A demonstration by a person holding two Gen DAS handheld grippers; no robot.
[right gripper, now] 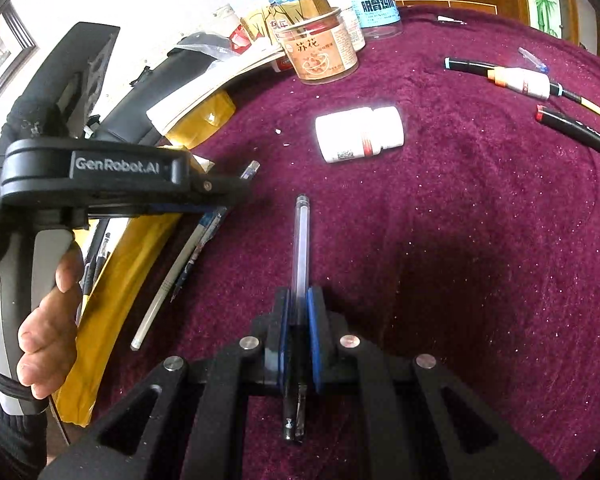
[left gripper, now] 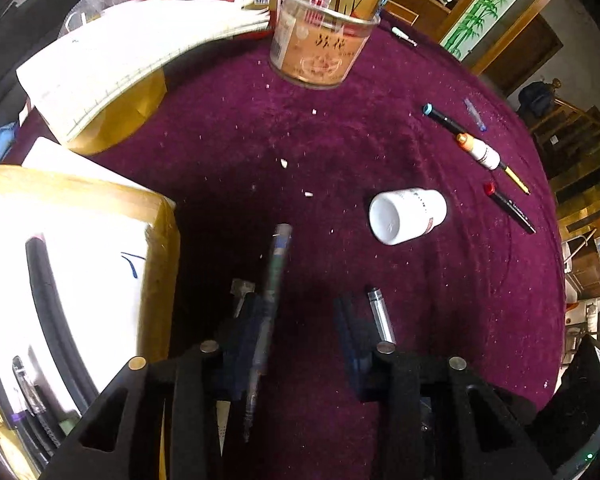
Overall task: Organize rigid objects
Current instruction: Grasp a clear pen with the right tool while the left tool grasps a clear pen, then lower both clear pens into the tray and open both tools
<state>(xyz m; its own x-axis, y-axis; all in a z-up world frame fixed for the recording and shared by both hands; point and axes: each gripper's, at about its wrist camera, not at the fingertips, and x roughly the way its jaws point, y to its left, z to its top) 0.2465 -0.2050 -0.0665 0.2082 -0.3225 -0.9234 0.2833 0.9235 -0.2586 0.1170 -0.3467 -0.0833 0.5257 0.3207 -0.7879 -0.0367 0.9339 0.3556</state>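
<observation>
Your right gripper [right gripper: 298, 316] pinches a clear pen [right gripper: 301, 248], long axis running straight out past the fingertips over the purple cloth [right gripper: 460, 240]. Your left gripper [left gripper: 300, 320] stands half-spread, a blurred pen [left gripper: 274, 280] against its left finger; grip uncertain.

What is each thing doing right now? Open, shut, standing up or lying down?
Right gripper: jaws shut on the clear pen.
Left gripper: jaws apart, blurred pen beside one finger, not pinched.
White bottle: lying on its side, cap on.
Orange-label jar: upright, no lid.
Red-capped marker: lying flat, capped.
</observation>
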